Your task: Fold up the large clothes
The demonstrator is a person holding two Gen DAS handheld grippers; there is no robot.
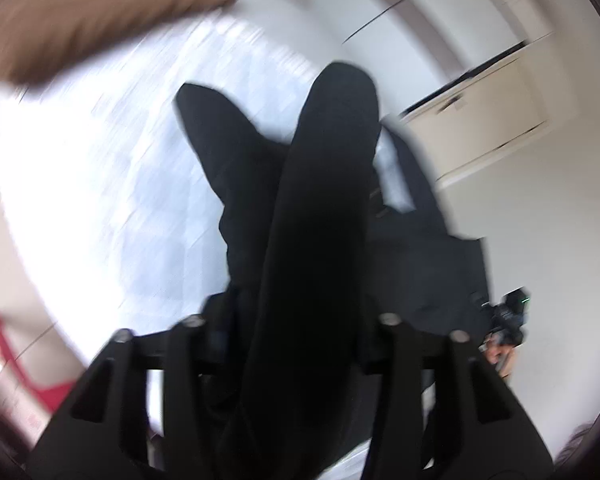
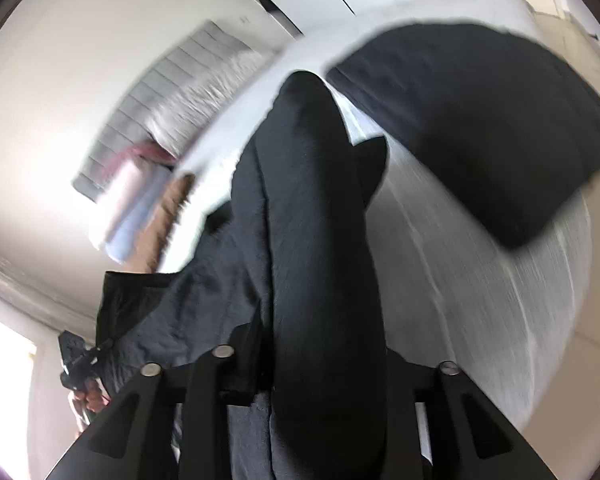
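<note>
Left tongs [image 1: 300,312]: clenched on a thick fold of the black fabric garment [image 1: 324,208], which runs up between the black arms and hides the fingertips.
Right tongs [image 2: 320,340]: likewise gripping a bunched fold of the same dark cloth, fingertips covered.
Garment: lifted off the white bed sheet [image 1: 120,200], hanging from both tongs, its far ends trailing toward the bed.
Left view only: a brown padded headboard [image 1: 80,20] at upper left, pale cabinet doors [image 1: 492,120] at right, something red [image 1: 40,392] at lower left, and the other gripper with a hand at the right edge.
Right view only: a black folded cloth [image 2: 492,140] lying on the bed, a grey quilted blanket [image 2: 172,100] beyond, and the other gripper at lower left.
Sharpness: both views heavily blurred.
</note>
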